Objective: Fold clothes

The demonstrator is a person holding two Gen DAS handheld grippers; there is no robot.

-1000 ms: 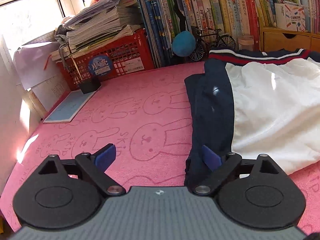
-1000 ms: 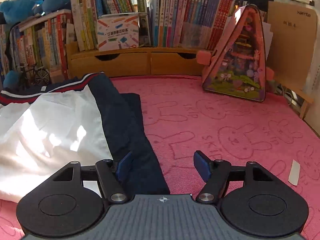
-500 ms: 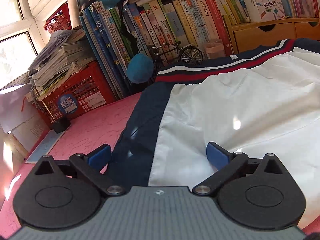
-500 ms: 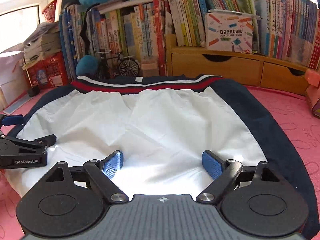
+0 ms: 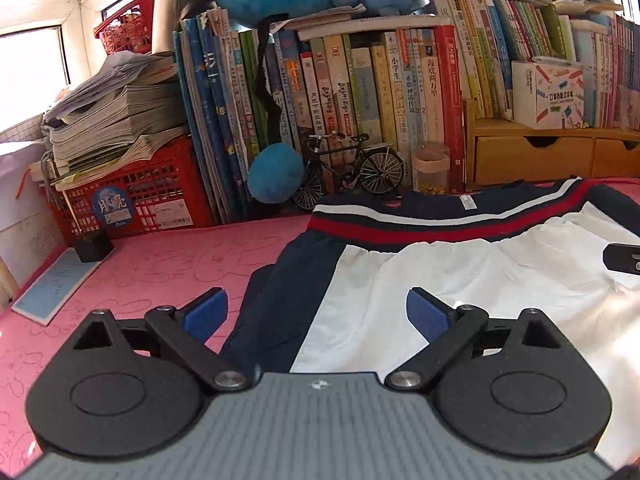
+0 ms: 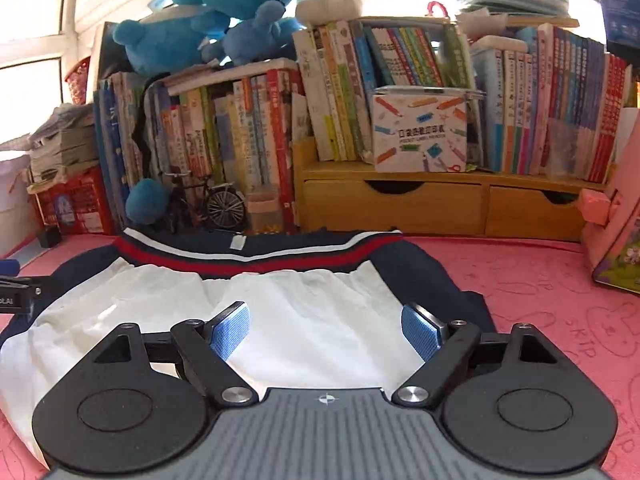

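looking along the left gripper [image 5: 316, 316], a red basket [image 5: 136, 196] at the back left of the pink counter [image 5: 168, 264] carries a stack of papers, and a small clear jar [image 5: 430, 168] beside the model bicycle [image 5: 348, 168] holds yellowish bits. the garment [image 5: 420, 280], white with navy sides and a red-and-white striped band, lies flat on the counter; its navy left edge sits between the jaws, which are closing a little yet stand wide with no pad pressing the cloth.

from the right gripper [image 6: 326, 330], a wooden shelf [image 6: 440, 204] with two shut drawers holds books and a printed box [image 6: 420, 134]. the garment [image 6: 312, 312] lies spread on the counter [image 6: 560, 300], its white panel between released jaws, the right pad [image 6: 420, 334] at the navy edge.
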